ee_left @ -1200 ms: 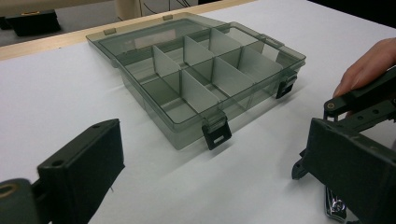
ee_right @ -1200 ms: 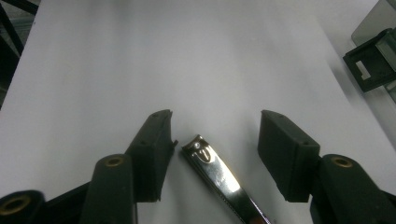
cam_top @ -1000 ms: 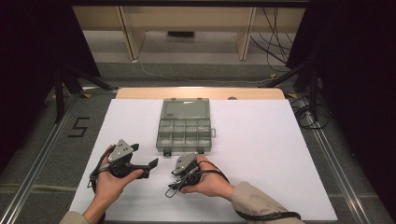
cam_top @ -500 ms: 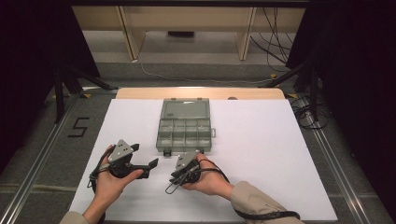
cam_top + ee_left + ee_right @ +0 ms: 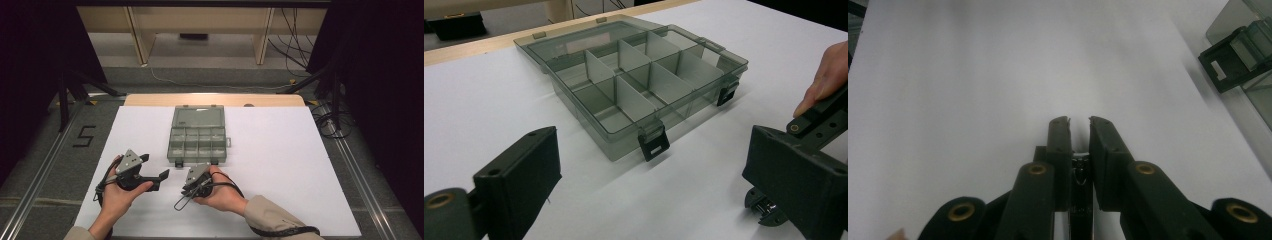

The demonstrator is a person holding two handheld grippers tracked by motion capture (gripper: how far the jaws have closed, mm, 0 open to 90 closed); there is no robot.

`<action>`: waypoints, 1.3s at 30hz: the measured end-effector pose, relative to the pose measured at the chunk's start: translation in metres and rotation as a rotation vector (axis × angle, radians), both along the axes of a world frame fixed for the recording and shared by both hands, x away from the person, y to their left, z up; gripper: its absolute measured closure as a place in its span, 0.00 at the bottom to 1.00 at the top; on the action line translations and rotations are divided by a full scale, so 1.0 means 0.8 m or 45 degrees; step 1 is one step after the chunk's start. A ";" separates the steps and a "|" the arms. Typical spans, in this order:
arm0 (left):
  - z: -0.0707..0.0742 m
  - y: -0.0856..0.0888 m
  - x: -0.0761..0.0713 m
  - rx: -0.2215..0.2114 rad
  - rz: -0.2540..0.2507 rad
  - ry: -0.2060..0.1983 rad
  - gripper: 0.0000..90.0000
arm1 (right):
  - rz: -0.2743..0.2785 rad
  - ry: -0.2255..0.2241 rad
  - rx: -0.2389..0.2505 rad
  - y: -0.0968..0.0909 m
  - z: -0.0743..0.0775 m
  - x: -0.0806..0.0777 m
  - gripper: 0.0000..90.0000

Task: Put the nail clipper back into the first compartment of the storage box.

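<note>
Covering the bench (image 5: 300, 165) is a white sheet, with a wood strip at 12 o'clock, grey floor and dark curtains around. Box (image 5: 198, 134) sits at centre, lid open and flat toward 12, latches toward 6, long axis 12–6. Left tongs (image 5: 150, 167) are wide apart, empty, at 7. Right tongs (image 5: 192, 182) have just been closing; a narrow gap is left, nothing between, just below the box.
</note>
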State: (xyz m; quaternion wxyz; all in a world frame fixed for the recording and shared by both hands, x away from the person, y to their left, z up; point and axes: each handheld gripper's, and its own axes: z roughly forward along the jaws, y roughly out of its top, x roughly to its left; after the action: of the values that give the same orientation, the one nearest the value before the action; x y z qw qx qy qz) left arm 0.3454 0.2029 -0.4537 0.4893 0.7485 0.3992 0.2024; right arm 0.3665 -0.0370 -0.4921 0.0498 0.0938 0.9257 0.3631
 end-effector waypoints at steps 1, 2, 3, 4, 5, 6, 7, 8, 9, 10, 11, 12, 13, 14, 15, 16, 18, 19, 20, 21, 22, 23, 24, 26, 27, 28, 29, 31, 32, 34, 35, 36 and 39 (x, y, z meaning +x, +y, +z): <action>0.000 0.000 0.000 -0.007 0.004 0.004 0.08 | 0.003 0.010 -0.002 0.000 0.001 0.001 0.89; 0.000 0.001 0.000 -0.005 0.003 0.002 0.08 | 0.001 0.017 0.000 0.000 0.001 0.001 0.90; 0.000 0.001 0.000 0.002 0.000 0.000 0.08 | 0.001 0.017 0.003 -0.001 0.001 0.002 0.90; 0.000 0.001 0.000 0.001 0.000 0.002 0.08 | -0.010 0.022 0.008 -0.001 0.000 0.002 0.90; 0.000 0.001 0.000 0.001 0.001 0.001 0.08 | -0.012 0.026 0.010 -0.002 0.001 0.003 0.90; 0.000 0.001 0.000 -0.002 -0.001 0.000 0.08 | -0.022 0.032 0.012 -0.003 0.001 0.004 0.90; 0.000 0.001 0.000 -0.010 0.004 0.005 0.08 | -0.024 0.027 0.015 -0.003 0.002 0.005 0.90; 0.000 0.001 0.000 -0.007 0.002 0.002 0.08 | -0.030 0.030 0.022 -0.004 0.002 0.006 0.90; 0.000 0.001 0.000 0.000 0.001 0.000 0.08 | -0.035 0.036 0.029 -0.005 0.003 0.007 0.90; 0.000 0.001 0.000 -0.001 0.001 0.000 0.08 | -0.046 0.041 0.032 -0.006 0.005 0.007 0.90; 0.000 0.001 0.000 0.000 0.000 -0.001 0.08 | -0.048 0.036 0.039 -0.007 0.005 0.008 0.90; 0.000 0.001 0.000 0.000 0.001 -0.001 0.08 | -0.055 0.033 0.042 -0.007 0.006 0.008 0.90; 0.000 0.001 0.000 -0.001 0.001 -0.001 0.08 | -0.055 0.040 0.047 -0.008 0.008 0.008 0.90; 0.000 0.001 0.000 -0.001 0.001 -0.001 0.08 | -0.059 0.040 0.050 -0.008 0.008 0.009 0.90; 0.000 0.001 0.000 -0.001 0.001 -0.001 0.08 | -0.060 0.037 0.051 -0.008 0.008 0.009 0.90; 0.000 0.001 0.000 0.000 0.001 0.000 0.08 | -0.061 0.039 0.050 -0.009 0.009 0.010 0.90; 0.000 0.001 0.000 -0.006 0.001 0.002 0.08 | -0.064 0.046 0.052 -0.009 0.009 0.010 0.90; 0.000 0.001 0.000 -0.012 0.007 0.004 0.08 | -0.063 0.045 0.052 -0.009 0.009 0.010 0.90; 0.000 0.001 0.000 -0.011 0.006 0.003 0.08 | -0.068 0.046 0.053 -0.009 0.010 0.010 0.90; 0.000 0.001 0.000 -0.012 0.008 0.002 0.08 | -0.070 0.044 0.052 -0.010 0.010 0.010 0.90; 0.000 0.001 0.000 -0.009 0.010 0.004 0.08 | -0.072 0.041 0.054 -0.010 0.011 0.010 0.90; 0.000 0.001 0.000 -0.009 0.011 0.004 0.08 | -0.076 0.038 0.059 -0.010 0.012 0.010 0.90; 0.000 0.001 0.000 -0.010 0.012 0.004 0.09 | -0.082 0.044 0.060 -0.011 0.013 0.010 0.90; 0.000 0.001 0.000 -0.010 0.012 0.004 0.09 | -0.088 0.043 0.067 -0.011 0.015 0.011 0.90; 0.001 0.001 0.000 -0.010 0.012 0.003 0.09 | -0.089 0.037 0.074 -0.012 0.016 0.012 0.90; 0.001 0.001 0.000 -0.010 0.013 0.003 0.09 | -0.098 0.039 0.075 -0.013 0.018 0.012 0.90; 0.001 0.001 0.000 -0.011 0.014 0.003 0.09 | -0.096 0.039 0.083 -0.014 0.019 0.013 0.90; 0.001 0.001 0.000 -0.011 0.014 0.003 0.09 | -0.111 0.039 0.097 -0.015 0.022 0.014 0.90; 0.000 0.002 0.000 -0.010 0.017 0.004 0.09 | -0.119 0.044 0.105 -0.016 0.023 0.015 0.90; 0.001 0.002 0.000 -0.003 0.014 -0.002 0.09 | -0.132 0.030 0.124 -0.018 0.025 0.017 0.90; 0.001 0.002 0.000 -0.002 0.015 -0.002 0.09 | -0.136 0.040 0.124 -0.019 0.027 0.017 0.90; 0.001 0.002 0.000 -0.002 0.015 -0.003 0.09 | -0.143 0.038 0.132 -0.020 0.028 0.018 0.90; 0.001 0.002 0.000 -0.002 0.018 -0.003 0.09 | -0.154 0.026 0.154 -0.022 0.030 0.020 0.90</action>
State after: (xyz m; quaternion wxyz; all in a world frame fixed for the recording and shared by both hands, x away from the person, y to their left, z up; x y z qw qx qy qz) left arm 0.3454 0.2048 -0.4531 0.4889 0.7452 0.4039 0.2064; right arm 0.3824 -0.0544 -0.4679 0.0565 0.1562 0.8952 0.4135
